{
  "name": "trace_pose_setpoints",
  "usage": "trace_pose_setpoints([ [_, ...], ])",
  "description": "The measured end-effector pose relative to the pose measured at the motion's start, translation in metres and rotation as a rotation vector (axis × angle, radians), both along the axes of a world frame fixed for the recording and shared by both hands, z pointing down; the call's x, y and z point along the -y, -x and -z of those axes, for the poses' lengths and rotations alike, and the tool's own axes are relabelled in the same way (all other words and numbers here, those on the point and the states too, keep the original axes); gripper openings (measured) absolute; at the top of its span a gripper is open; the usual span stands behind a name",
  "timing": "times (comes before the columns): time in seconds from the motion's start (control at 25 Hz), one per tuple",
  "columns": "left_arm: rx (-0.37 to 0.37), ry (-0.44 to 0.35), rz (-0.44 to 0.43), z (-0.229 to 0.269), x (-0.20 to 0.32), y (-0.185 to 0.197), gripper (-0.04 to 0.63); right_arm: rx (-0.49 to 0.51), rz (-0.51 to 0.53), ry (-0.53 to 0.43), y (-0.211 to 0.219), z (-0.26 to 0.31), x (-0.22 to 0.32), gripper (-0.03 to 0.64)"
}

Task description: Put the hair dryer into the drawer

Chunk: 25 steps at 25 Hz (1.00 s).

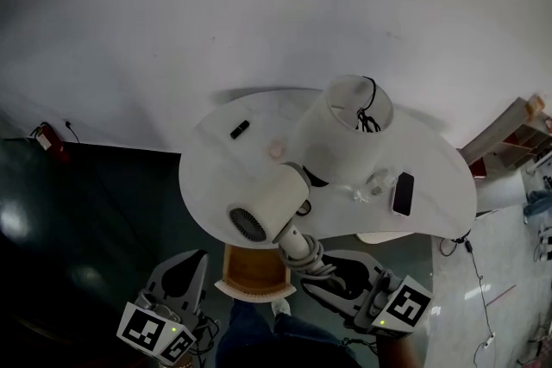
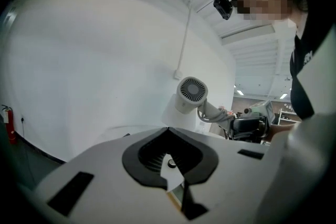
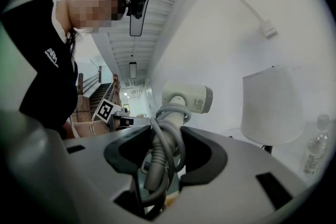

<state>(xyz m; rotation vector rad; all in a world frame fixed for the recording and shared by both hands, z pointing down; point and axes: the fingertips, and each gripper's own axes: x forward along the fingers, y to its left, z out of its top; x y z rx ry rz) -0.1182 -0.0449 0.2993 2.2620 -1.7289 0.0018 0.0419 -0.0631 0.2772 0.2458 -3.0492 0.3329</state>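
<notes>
A white hair dryer (image 1: 267, 207) hangs over the near edge of the round white table (image 1: 216, 168), its grille end toward me. Its cord is wound around the handle. My right gripper (image 1: 323, 267) is shut on that handle, which stands between the jaws in the right gripper view, under the hair dryer (image 3: 189, 98). Just below the table edge a small wooden drawer (image 1: 250, 290) stands open, beside the dryer's handle. My left gripper (image 1: 191, 267) is left of the drawer, jaws together and holding nothing. The left gripper view shows the hair dryer (image 2: 191, 93) ahead to the right.
On the table stand a white lamp (image 1: 345, 134), a black phone (image 1: 403, 193), a clear bottle (image 1: 375, 185) and a small black object (image 1: 239, 129). A red fire extinguisher (image 1: 50, 140) sits on the dark floor at left. A white wall is behind the table.
</notes>
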Motion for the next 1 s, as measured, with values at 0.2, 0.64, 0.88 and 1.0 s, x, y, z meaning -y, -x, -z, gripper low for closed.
trace_pose_setpoints([
  [0.2, -0.002, 0.025, -0.064, -0.004, 0.019, 0.017, 0.015, -0.037, -0.001, 0.002, 0.009, -0.008, 0.000, 0.193],
  [0.64, -0.015, 0.067, -0.203, -0.034, 0.041, 0.051, 0.015, -0.148, 0.080, 0.083, 0.024, -0.067, -0.045, 0.193],
  [0.88, -0.037, 0.102, -0.258, -0.055, 0.047, 0.061, 0.015, -0.300, 0.166, 0.206, 0.034, -0.115, -0.082, 0.193],
  [1.0, -0.049, 0.115, -0.283, -0.065, 0.047, 0.064, 0.015, -0.347, 0.176, 0.253, 0.039, -0.137, -0.095, 0.193],
])
